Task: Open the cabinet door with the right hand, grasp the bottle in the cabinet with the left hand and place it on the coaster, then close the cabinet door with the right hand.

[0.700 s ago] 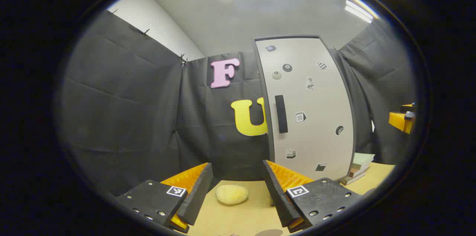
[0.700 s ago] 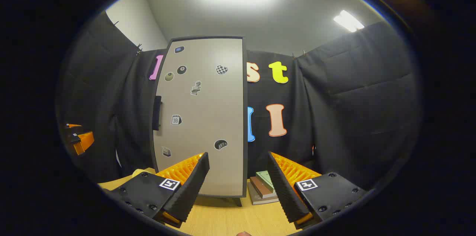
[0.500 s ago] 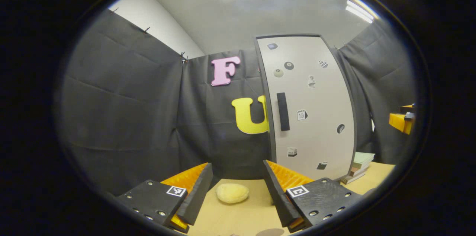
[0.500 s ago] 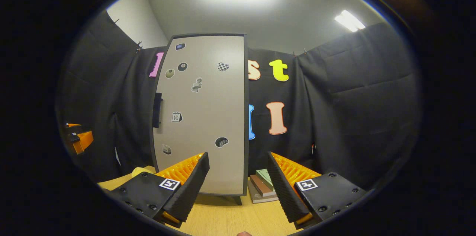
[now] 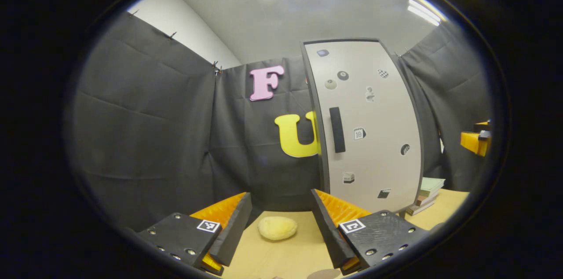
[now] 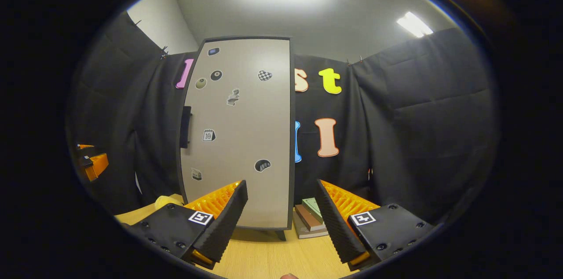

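A tall grey cabinet stands on the wooden table with its door shut; the door carries small stickers and a black vertical handle on its left edge, which is seen as handle in the right gripper view. A pale yellow round coaster lies on the table left of the cabinet. My left gripper is open, low over the table, with the coaster beyond its fingers. My right gripper is open and faces the cabinet door from a distance. The bottle is hidden.
A small stack of books lies on the table right of the cabinet, also books. Black cloth walls close the booth behind and at both sides. Bare wooden table lies in front of the cabinet.
Both grippers have drifted slightly; the cabinet sits a little higher and larger in both views. The fingers stay open and the door stays shut.
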`<state>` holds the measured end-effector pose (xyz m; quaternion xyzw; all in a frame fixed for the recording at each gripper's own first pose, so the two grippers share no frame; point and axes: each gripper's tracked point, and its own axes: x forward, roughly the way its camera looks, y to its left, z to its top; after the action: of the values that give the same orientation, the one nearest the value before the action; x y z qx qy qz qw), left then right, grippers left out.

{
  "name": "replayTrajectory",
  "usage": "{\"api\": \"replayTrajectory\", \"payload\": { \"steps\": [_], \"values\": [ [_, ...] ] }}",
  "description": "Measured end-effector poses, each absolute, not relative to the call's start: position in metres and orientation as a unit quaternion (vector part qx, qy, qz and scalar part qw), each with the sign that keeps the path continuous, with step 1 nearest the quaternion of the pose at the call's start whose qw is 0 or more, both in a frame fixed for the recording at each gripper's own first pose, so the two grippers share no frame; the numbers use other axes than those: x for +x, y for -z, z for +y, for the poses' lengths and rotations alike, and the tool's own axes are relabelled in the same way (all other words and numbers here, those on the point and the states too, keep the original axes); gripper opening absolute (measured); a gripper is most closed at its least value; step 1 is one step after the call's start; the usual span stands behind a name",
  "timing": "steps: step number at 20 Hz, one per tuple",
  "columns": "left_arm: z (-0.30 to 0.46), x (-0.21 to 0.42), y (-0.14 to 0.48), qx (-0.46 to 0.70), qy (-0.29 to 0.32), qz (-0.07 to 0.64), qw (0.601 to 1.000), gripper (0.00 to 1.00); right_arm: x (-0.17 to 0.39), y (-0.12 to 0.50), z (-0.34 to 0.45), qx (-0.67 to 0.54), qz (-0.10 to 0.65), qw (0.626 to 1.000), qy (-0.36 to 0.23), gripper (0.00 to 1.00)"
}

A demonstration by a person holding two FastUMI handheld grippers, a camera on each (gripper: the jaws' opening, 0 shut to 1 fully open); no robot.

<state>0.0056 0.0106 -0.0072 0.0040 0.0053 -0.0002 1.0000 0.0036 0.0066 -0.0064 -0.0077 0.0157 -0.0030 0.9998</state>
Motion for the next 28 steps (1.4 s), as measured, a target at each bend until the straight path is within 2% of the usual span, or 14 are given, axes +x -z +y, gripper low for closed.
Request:
{"api": "replayTrajectory", "payload": {
  "steps": [5, 6, 7, 15, 21, 22, 24, 25, 28],
  "values": [
    [0.014, 0.008, 0.006, 0.005, -0.001, 0.005, 1.0, 0.83, 0.004, 0.003, 0.013, -0.01, 0.013, 1.0, -0.003, 0.98],
    [0.014, 0.008, 0.007, 0.005, -0.001, 0.005, 1.0, 0.8, 0.005, 0.003, 0.014, -0.01, 0.012, 1.0, -0.004, 0.98],
    [0.014, 0.009, 0.006, 0.006, -0.001, 0.006, 1.0, 0.83, 0.006, 0.002, 0.016, -0.01, 0.013, 1.0, -0.005, 0.98],
    [0.027, 0.008, 0.007, 0.013, -0.012, 0.006, 1.0, 0.83, 0.023, -0.012, 0.04, -0.01, 0.008, 1.0, -0.029, 0.97],
    [0.053, -0.001, 0.013, 0.017, -0.033, 0.013, 0.999, 0.83, 0.049, -0.028, 0.079, -0.011, 0.012, 0.998, -0.067, 0.98],
    [0.058, -0.003, 0.014, 0.018, -0.037, 0.014, 0.999, 0.8, 0.054, -0.031, 0.086, -0.012, 0.009, 0.997, -0.073, 0.97],
    [0.072, -0.007, 0.017, 0.021, -0.048, 0.017, 0.998, 0.83, 0.062, -0.04, 0.103, -0.011, 0.0, 0.996, -0.087, 0.97],
    [0.079, -0.009, 0.017, 0.023, -0.054, 0.017, 0.998, 0.8, 0.066, -0.042, 0.111, -0.01, -0.001, 0.996, -0.094, 0.98],
    [0.106, -0.019, 0.021, 0.031, -0.077, 0.02, 0.996, 0.85, 0.077, -0.049, 0.142, 0.001, -0.003, 0.993, -0.118, 0.98]
  ]
}}
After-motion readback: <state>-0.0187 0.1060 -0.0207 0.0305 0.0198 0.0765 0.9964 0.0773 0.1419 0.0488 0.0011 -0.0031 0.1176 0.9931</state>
